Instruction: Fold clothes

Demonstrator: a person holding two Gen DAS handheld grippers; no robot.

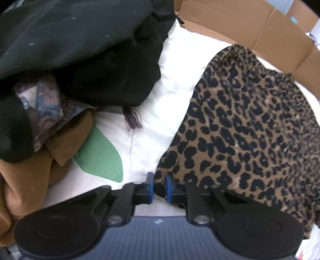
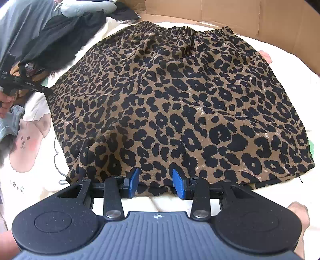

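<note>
A leopard-print skirt [image 2: 170,100] lies spread flat on a white sheet, its elastic waistband at the far side. In the left wrist view the skirt [image 1: 250,130] fills the right half. My left gripper [image 1: 159,188] is shut on the skirt's near left corner, with patterned cloth in the narrow gap between the blue pads. The right wrist view shows that same left gripper [image 2: 48,91] at the skirt's left edge, held by a hand [image 2: 6,102]. My right gripper [image 2: 156,180] stands open over the near hem. Its blue pads are well apart and the hem lies flat between them.
A heap of black clothes [image 1: 80,50] and a brown garment [image 1: 26,180] lie left of the skirt. A cardboard wall [image 2: 260,18] runs behind it. The white sheet [image 1: 176,90] carries a green leaf print [image 1: 100,156] and a bear drawing [image 2: 26,144]. Grey clothing [image 2: 20,26] sits at far left.
</note>
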